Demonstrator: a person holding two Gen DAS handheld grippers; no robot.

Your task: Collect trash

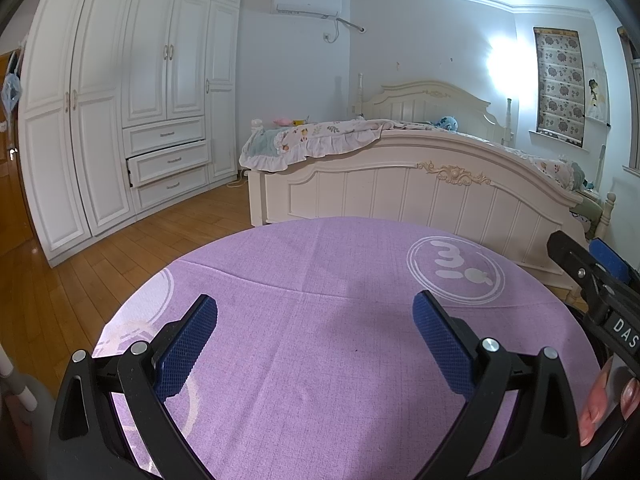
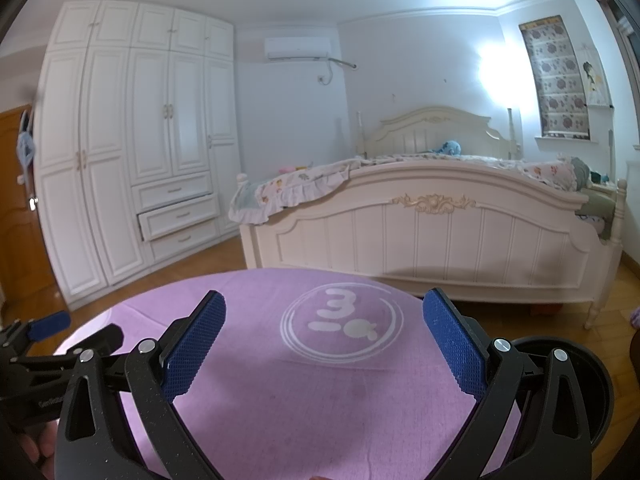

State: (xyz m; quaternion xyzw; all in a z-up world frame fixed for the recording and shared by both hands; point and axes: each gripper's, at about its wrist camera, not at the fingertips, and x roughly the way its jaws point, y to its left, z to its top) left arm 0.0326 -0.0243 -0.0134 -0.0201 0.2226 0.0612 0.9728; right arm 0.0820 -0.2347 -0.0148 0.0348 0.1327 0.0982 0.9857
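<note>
Here, the left gripper [image 1: 314,334] and right gripper [image 2: 324,338] are hovering side by side, jaws spread wide, holding nothing, over a purple tablecloth [image 1: 320,380].

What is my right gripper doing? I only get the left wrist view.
Observer: The right gripper is open over the purple tablecloth, with nothing between its fingers.
Operator: Any bin nearby?
Observer: A black round container stands past the table's right edge; I cannot see inside it.
Operator: Trash anywhere?
Observer: Only something small and orange-brown under the bed's footboard; it is too small to identify.
</note>
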